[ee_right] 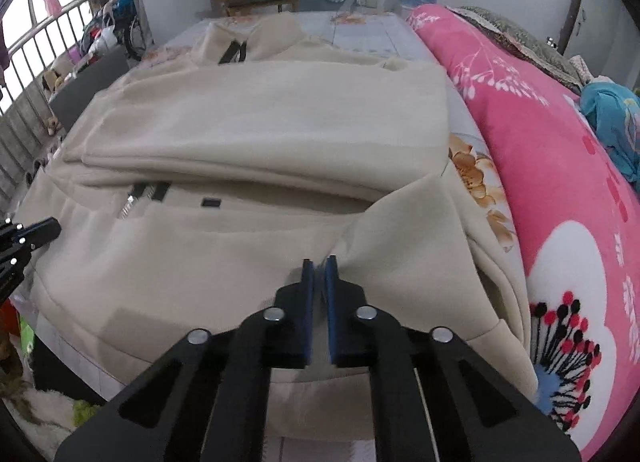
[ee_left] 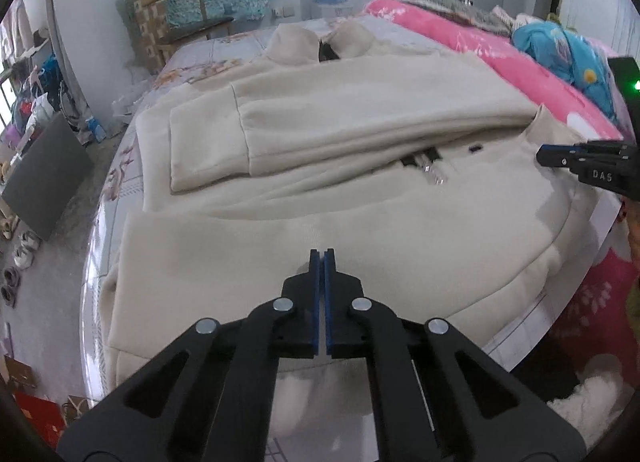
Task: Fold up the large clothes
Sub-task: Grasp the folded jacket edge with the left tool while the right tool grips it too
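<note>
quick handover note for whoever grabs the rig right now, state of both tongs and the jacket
Left tongs: shut at the near hem of the beige fleece zip jacket; whether they pinch cloth is unclear.
Right tongs: shut, with a pinch of the jacket's near hem bunched up between the tips.
The jacket lies flat on the floral bed sheet, collar at the far end, beside the pink flowered quilt.
Done: both sleeves are folded in across the body.
Left: probably lift the near hem and carry it toward the collar, then smooth it.
</note>
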